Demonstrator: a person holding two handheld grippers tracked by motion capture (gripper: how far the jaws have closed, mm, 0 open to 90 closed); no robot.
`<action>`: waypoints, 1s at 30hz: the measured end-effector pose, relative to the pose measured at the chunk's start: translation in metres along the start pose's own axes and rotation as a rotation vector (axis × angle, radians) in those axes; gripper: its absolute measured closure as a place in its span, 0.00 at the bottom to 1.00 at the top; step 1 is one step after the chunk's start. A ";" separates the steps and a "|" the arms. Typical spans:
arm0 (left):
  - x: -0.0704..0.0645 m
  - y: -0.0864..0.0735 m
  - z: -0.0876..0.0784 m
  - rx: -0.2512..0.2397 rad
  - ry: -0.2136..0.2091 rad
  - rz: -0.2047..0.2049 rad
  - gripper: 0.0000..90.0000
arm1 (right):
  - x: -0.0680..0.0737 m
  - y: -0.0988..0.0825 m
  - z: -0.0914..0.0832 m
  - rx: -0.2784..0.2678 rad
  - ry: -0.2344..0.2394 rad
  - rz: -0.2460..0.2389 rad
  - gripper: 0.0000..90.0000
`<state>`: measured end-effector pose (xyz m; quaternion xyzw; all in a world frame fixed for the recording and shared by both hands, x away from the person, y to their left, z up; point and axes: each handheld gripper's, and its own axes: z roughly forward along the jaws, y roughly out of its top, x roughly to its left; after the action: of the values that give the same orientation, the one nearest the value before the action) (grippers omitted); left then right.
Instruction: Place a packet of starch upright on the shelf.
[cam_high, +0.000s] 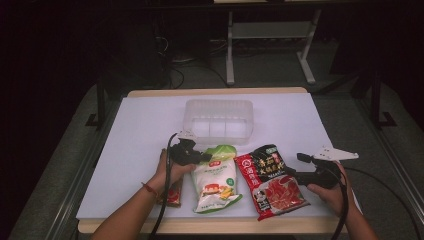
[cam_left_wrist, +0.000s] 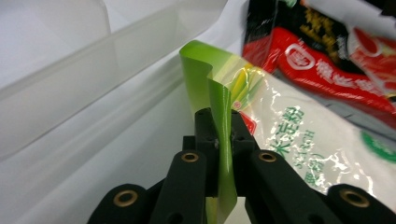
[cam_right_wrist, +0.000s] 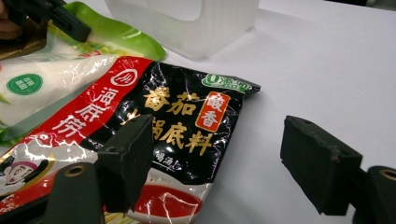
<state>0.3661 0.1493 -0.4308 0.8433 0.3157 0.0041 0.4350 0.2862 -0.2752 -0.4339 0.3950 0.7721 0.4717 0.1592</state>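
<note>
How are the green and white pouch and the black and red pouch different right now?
The green and white pouch has its top edge pinched in the left gripper; the black and red pouch lies free, with the right gripper open by it. The green and white pouch's top is folded up; the black and red pouch lies flat. Both are glossy printed packets on the white table.

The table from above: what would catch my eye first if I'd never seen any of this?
Probably the two shiny food packets near the front edge: a white and green packet in the middle and a black and red packet to its right. The left gripper has its jaws pinched shut on the green top edge of the white packet, while the right gripper waits with jaws open beside the black one. Behind them stands a clear plastic bin.
</note>
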 end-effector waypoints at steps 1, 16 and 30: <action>0.000 0.000 -0.002 -0.011 -0.004 0.002 0.98 | 0.000 0.000 0.000 -0.004 0.000 -0.002 0.27; -0.011 0.002 -0.045 -0.234 -0.124 -0.013 1.00 | -0.003 0.001 -0.004 -0.021 -0.007 0.006 0.28; -0.062 0.014 -0.069 -0.346 -0.190 0.112 1.00 | -0.006 0.002 -0.007 -0.038 -0.005 0.016 0.29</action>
<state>0.3044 0.1601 -0.3606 0.7689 0.2203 0.0027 0.6002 0.2874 -0.2835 -0.4294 0.3991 0.7594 0.4867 0.1647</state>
